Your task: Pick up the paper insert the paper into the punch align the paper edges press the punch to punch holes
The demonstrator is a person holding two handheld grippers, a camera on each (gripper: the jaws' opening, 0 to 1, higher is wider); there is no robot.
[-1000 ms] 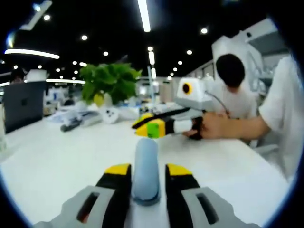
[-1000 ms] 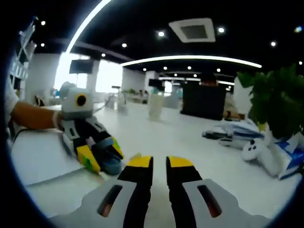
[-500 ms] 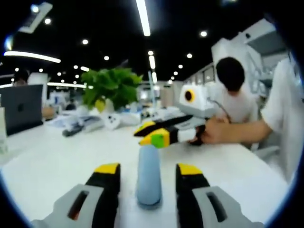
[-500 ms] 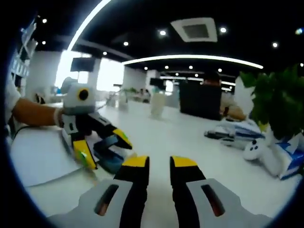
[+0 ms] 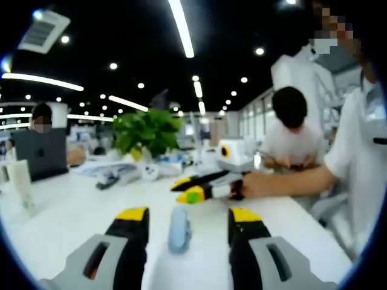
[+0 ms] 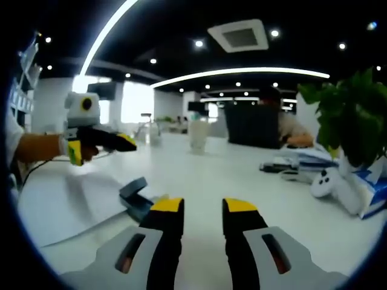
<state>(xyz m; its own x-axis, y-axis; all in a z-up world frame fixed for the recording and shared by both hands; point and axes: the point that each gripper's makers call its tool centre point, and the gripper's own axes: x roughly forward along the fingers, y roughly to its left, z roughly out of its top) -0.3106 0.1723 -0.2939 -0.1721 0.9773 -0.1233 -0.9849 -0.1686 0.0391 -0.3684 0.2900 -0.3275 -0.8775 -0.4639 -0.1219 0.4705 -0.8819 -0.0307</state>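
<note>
Punch (image 5: 179, 228) in the left gripper view sits on the white surface (image 5: 66, 211) just beyond your left gripper (image 5: 188, 217), whose jaws stand apart and empty; the right gripper (image 5: 192, 188) hovers farther off, to the right. In the right gripper view, the right gripper (image 6: 202, 206) has its jaws slightly apart, holding nothing. The paper (image 6: 66, 202) lies flat to the left, its edge at the punch. Expect the sheet to be light, floppy and slippery on this surface, so pinch a free corner and lift gently; the punch looks rigid.
</note>
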